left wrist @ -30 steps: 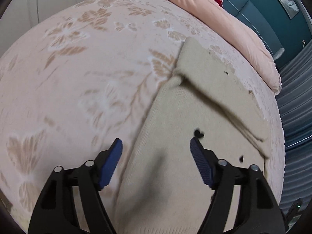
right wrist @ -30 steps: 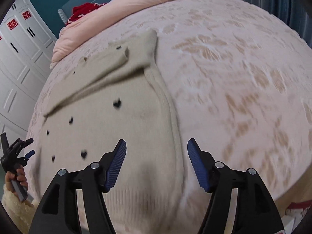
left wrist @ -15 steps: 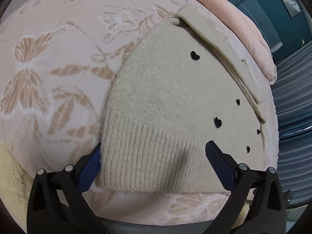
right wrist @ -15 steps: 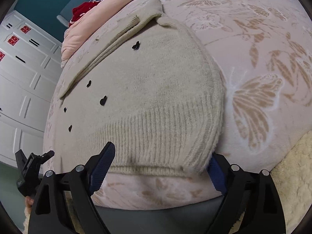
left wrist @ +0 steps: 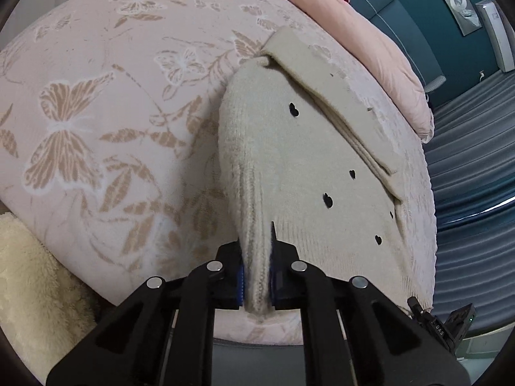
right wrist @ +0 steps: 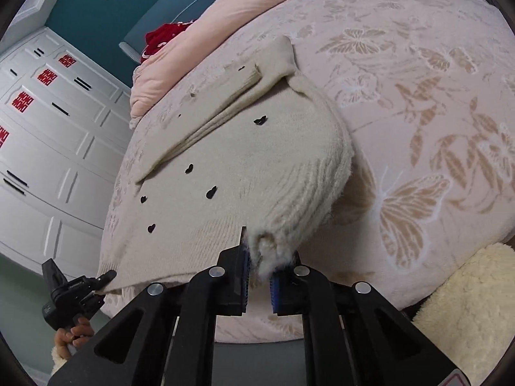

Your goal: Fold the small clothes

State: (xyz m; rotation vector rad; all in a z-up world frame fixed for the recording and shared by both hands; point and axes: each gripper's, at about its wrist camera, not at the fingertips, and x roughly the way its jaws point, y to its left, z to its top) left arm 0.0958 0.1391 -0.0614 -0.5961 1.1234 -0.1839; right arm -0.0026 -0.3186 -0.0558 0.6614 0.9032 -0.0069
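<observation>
Beige sweater [left wrist: 309, 173] with black hearts spread flat at the near edge of the pink butterfly-print bed [left wrist: 96, 128], sleeve folded across its far side. Left gripper [left wrist: 256, 276] just clamped tight on the sweater's ribbed hem corner. Right gripper [right wrist: 259, 273] likewise just pinched onto the opposite hem corner, fabric bunched between blue pads.

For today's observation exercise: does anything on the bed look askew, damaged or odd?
Nothing damaged. The beige sweater lies flat, sleeves folded across it. Only its ribbed hem is bunched, where the left tongs and right tongs, which have just been closing, pinch its two corners. The dark hearts are its pattern, not holes.
</observation>
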